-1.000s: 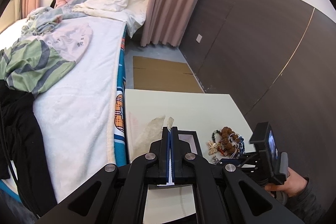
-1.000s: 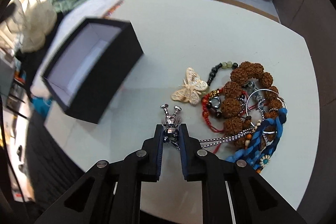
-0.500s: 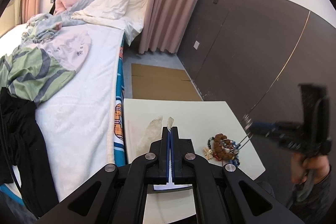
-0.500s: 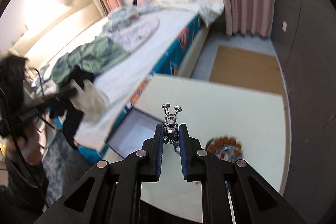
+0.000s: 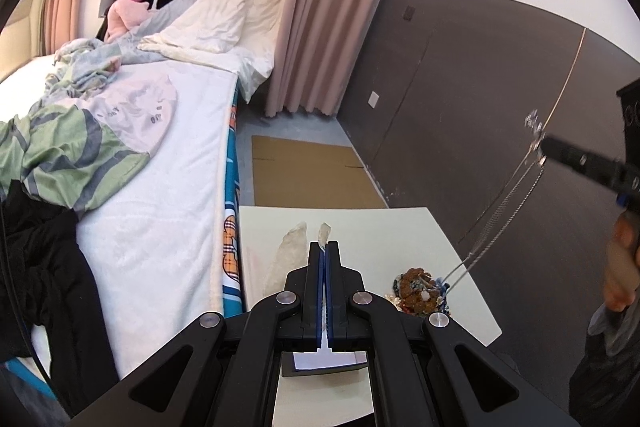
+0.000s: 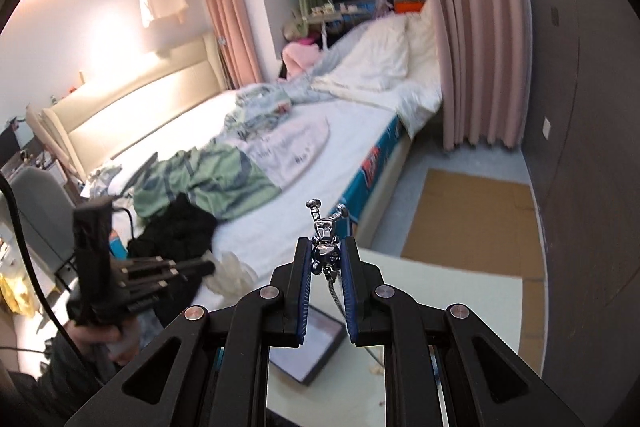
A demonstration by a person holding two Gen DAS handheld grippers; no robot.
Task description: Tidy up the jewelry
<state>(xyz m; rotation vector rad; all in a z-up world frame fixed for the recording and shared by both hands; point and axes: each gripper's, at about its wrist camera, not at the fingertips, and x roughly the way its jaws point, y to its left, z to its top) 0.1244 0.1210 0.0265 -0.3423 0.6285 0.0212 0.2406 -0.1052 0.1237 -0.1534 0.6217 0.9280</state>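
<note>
My right gripper (image 6: 325, 247) is shut on a silver figure pendant (image 6: 325, 235) and holds it high above the table; its silver chain (image 5: 496, 223) hangs down to the jewelry pile (image 5: 420, 291) on the white table (image 5: 360, 227). The right gripper also shows in the left wrist view (image 5: 538, 147). My left gripper (image 5: 323, 247) is shut on a thin translucent plastic bag (image 5: 296, 251). The open black box (image 6: 308, 351) with white lining sits on the table below; it also shows in the left wrist view (image 5: 324, 361).
A bed (image 5: 160, 187) with rumpled clothes runs along the table's left side. A dark panelled wall (image 5: 460, 107) stands to the right. Flat cardboard (image 5: 304, 171) lies on the floor beyond the table. The left gripper shows in the right wrist view (image 6: 120, 275).
My right gripper has risen far above the table with the pendant, drawing the chain up out of the pile. My left gripper has also lifted, still shut on the bag.
</note>
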